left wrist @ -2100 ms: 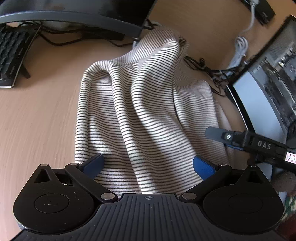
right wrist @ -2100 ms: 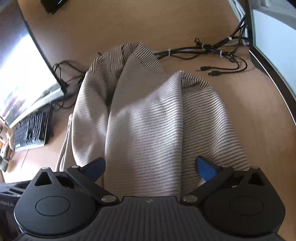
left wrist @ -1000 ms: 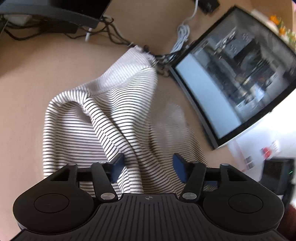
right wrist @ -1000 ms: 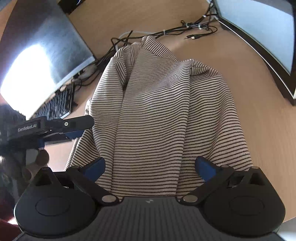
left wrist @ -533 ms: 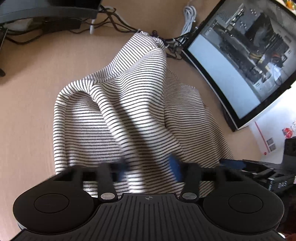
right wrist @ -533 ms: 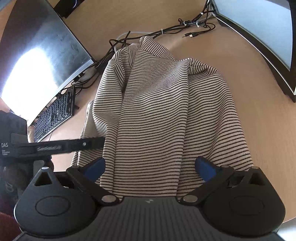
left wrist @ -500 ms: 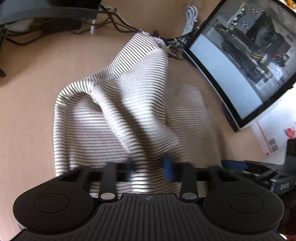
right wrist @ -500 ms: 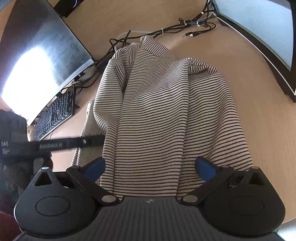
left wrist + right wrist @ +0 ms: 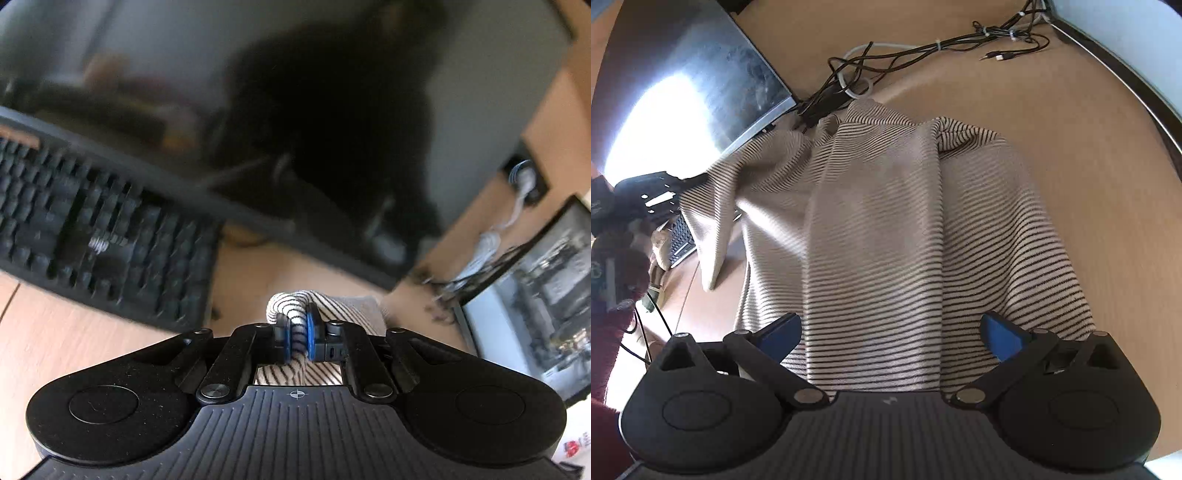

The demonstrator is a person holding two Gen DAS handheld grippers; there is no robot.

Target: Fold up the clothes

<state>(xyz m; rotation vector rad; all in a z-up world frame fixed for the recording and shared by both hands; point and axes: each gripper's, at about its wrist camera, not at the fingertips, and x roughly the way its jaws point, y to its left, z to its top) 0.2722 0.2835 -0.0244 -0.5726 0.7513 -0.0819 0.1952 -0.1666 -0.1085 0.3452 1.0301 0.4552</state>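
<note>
A white garment with thin black stripes [image 9: 894,236] lies rumpled on the wooden desk, its left edge pulled up and sideways. In the left wrist view my left gripper [image 9: 297,338] is shut on a bunched fold of the striped garment [image 9: 291,302], lifted toward the keyboard. The left gripper body [image 9: 646,195] shows dark at the left edge of the right wrist view. My right gripper [image 9: 890,336] is open over the garment's near edge, its blue fingertips [image 9: 997,332] spread wide with cloth lying between them, untouched.
A black keyboard [image 9: 92,229] and a dark monitor [image 9: 332,110] fill the left wrist view. Another monitor [image 9: 683,81] stands at left, a curved screen [image 9: 1126,55] at right, and loose cables [image 9: 923,48] at the back. A person's sleeve [image 9: 605,314] is at far left.
My left gripper has shut on a fold of the garment and swung left and up with it toward the keyboard. The cloth's left side has lifted. The right gripper stays open.
</note>
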